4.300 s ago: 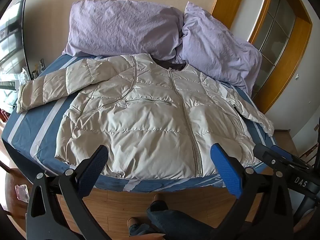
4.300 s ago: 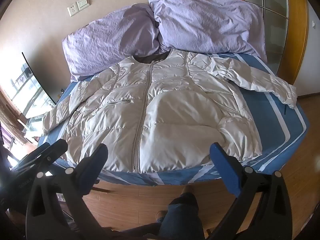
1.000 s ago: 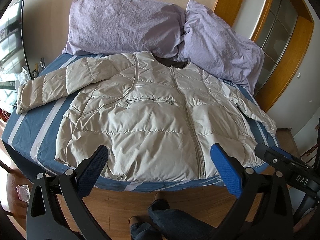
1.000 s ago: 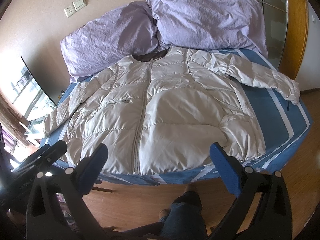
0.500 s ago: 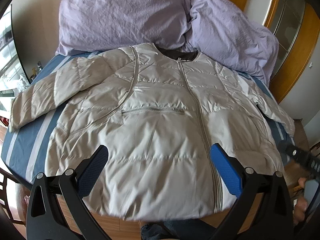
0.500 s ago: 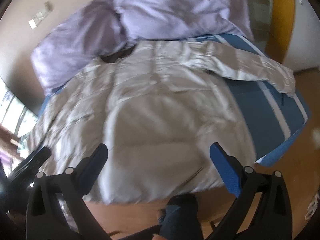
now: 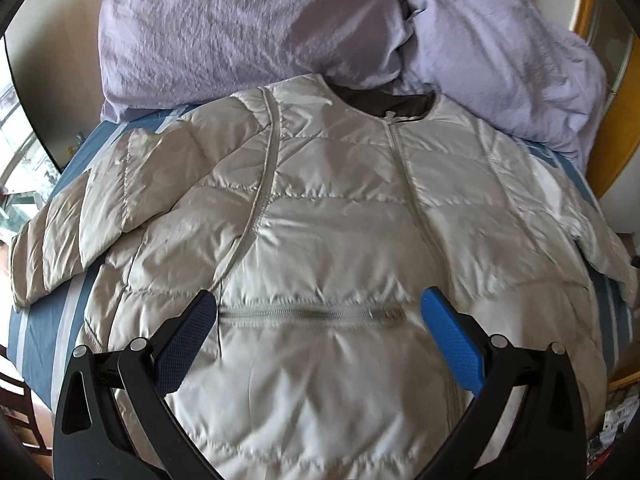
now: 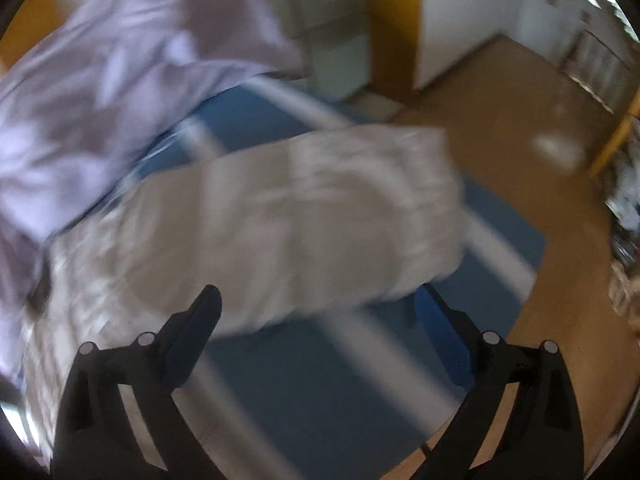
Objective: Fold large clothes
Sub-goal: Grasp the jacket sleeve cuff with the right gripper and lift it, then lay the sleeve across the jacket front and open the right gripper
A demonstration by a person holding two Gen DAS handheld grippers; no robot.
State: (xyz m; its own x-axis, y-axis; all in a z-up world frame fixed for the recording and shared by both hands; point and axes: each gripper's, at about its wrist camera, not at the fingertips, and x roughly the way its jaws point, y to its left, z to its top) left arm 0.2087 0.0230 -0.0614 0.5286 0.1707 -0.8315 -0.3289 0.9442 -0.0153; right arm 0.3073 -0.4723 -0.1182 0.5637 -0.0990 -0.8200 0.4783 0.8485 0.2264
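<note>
The pale beige quilted puffer jacket [image 7: 328, 248] lies front-up and spread flat across the blue striped bed [image 7: 44, 320], collar toward the lilac pillows [image 7: 248, 28]. No fold is made yet. Left gripper [image 7: 318, 334] and right gripper [image 8: 316, 330] both hover with fingers wide apart, empty, the right near the blurred sleeve [image 8: 304, 216].

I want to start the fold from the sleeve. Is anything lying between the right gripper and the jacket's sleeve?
Nothing visible. The right gripper is open just short of the sleeve, which lies on the blue striped sheet with only bare sheet between them. The view is motion-blurred, so small things could be missed.
</note>
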